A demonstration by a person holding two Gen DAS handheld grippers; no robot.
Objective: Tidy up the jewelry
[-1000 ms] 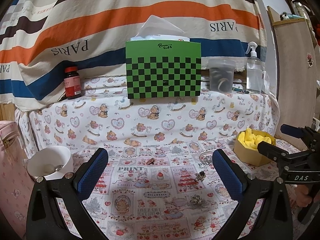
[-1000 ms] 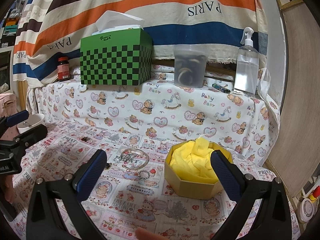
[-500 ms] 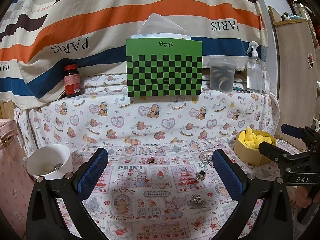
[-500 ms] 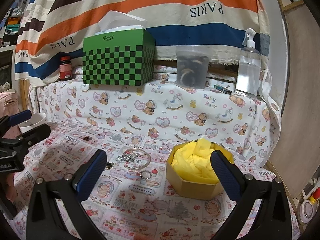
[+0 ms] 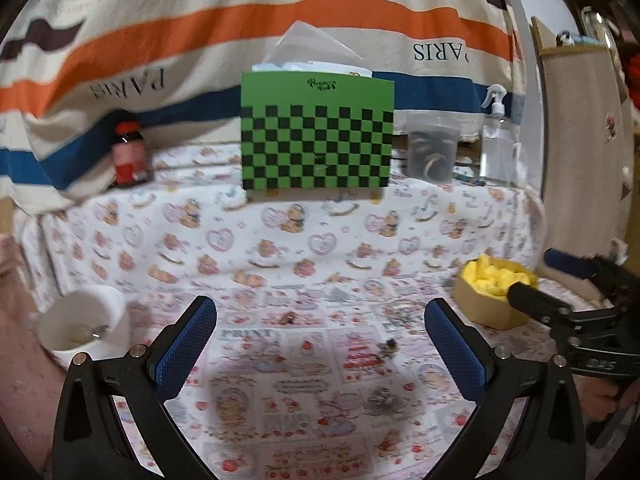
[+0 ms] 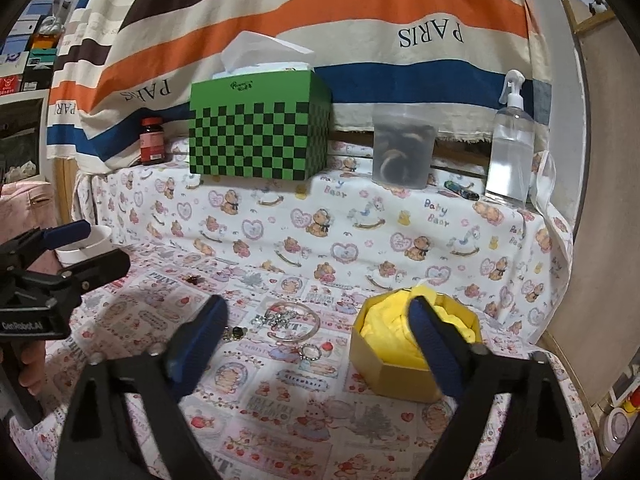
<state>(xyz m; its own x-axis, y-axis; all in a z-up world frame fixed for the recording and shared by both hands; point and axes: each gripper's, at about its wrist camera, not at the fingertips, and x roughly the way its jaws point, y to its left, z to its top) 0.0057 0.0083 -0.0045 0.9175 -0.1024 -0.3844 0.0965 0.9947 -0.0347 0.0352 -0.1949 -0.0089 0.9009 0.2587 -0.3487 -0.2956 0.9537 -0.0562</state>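
Grippers first: my left gripper [image 5: 318, 330] is spread wide with nothing between the blue pads, and my right gripper [image 6: 316, 330] is wide open and empty too, both hanging over the printed tablecloth [image 6: 280, 400]. Each one shows up at the edge of the other's camera.

Jewelry's scattered on the cloth just ahead. From the right wrist I count one clear bangle [image 6: 294, 320] with one sparkly chain piece [image 6: 280, 317] lying inside its loop, one small rhinestone ring [image 6: 310, 351] just in front of the bangle, one dark little earring-type bit [image 6: 236, 333] to its left, and one tiny dark piece [image 6: 195, 279] further off near the back-left. The left wrist view is blurry, but there's one more silvery cluster [image 5: 384, 398] close in on that side — can't tell what it is.

One yellow box [image 6: 396, 376] with yellow padding sits just right of the bangle, not touching it. One white bowl [image 5: 86, 322] with a spoon in it sits far left.

Up on the back ledge, left to right: one red-capped bottle [image 6: 152, 141], one green checkered tissue box [image 6: 258, 132], one cloudy plastic tub [image 6: 403, 148], one pen [image 6: 462, 191], one clear spray bottle [image 6: 510, 144] — striped cloth [image 6: 320, 20] hanging behind it all.
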